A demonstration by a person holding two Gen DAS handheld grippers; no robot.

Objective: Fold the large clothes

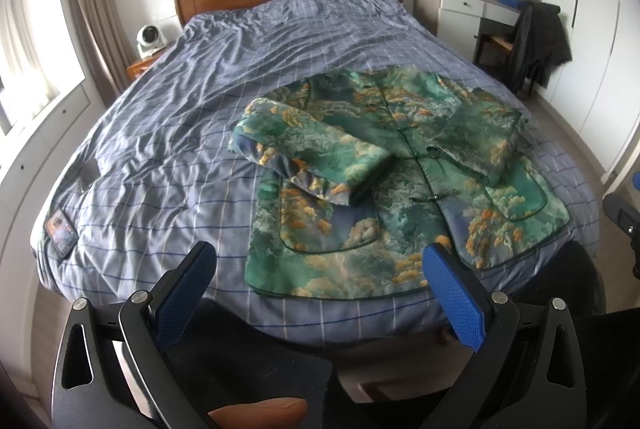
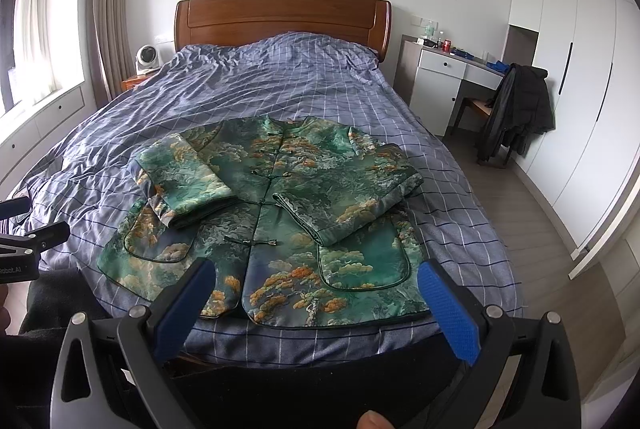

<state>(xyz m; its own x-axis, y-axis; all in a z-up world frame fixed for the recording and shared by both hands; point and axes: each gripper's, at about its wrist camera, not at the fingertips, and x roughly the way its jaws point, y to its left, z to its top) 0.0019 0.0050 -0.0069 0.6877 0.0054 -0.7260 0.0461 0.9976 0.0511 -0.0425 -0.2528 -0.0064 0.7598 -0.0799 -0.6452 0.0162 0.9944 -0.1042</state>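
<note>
A: Status? Where's the jacket (image 2: 276, 213)?
B: Flat on bed (image 2: 280, 77), near foot edge. Both sleeves folded in across the front.
A: Left?
B: Body fold, I'd say. Left hand-held gripper (image 1: 320, 281) and right hand-held gripper (image 2: 316, 293) both wide, holding nothing, short of the hem.

Green-orange landscape-print jacket (image 2: 280, 197), blue-checked duvet (image 2: 280, 77)

Jacket (image 2: 272, 213) lies on the bed (image 2: 280, 85) (near edge); phone (image 1: 61, 231) far left.
</note>
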